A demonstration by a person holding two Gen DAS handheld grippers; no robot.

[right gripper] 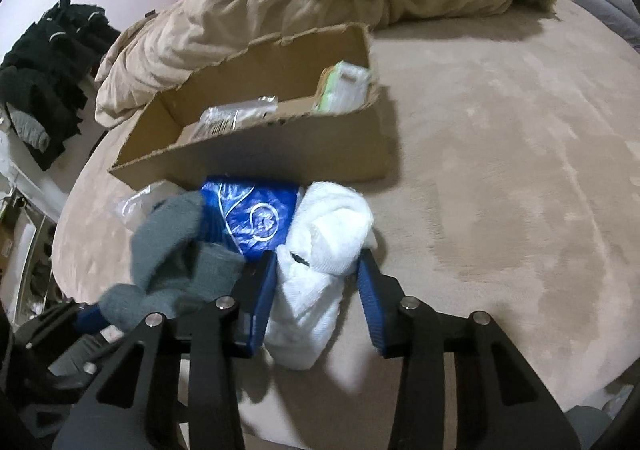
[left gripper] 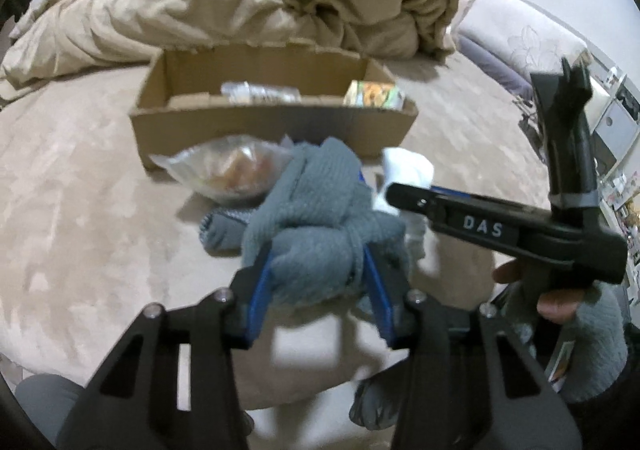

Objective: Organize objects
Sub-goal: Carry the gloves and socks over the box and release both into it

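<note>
My left gripper [left gripper: 318, 264] is shut on a bundle of grey socks [left gripper: 320, 221] and holds it above the beige bed cover. My right gripper [right gripper: 318, 270] is shut on a rolled white sock bundle [right gripper: 324, 250]; it also shows in the left wrist view [left gripper: 408, 173]. The grey socks show at the left of the right wrist view [right gripper: 168, 250]. A blue plastic packet [right gripper: 256, 213] lies between the two bundles. An open cardboard box [left gripper: 272, 129] stands just beyond, holding a clear packet [left gripper: 260, 91] and a green-and-yellow packet [left gripper: 374, 93].
A clear bag of snacks [left gripper: 236, 169] lies in front of the box. A crumpled beige duvet [left gripper: 240, 1] is piled behind it. Dark clothes [right gripper: 44, 65] hang at the left off the bed. Shelves [left gripper: 612, 121] stand at the right.
</note>
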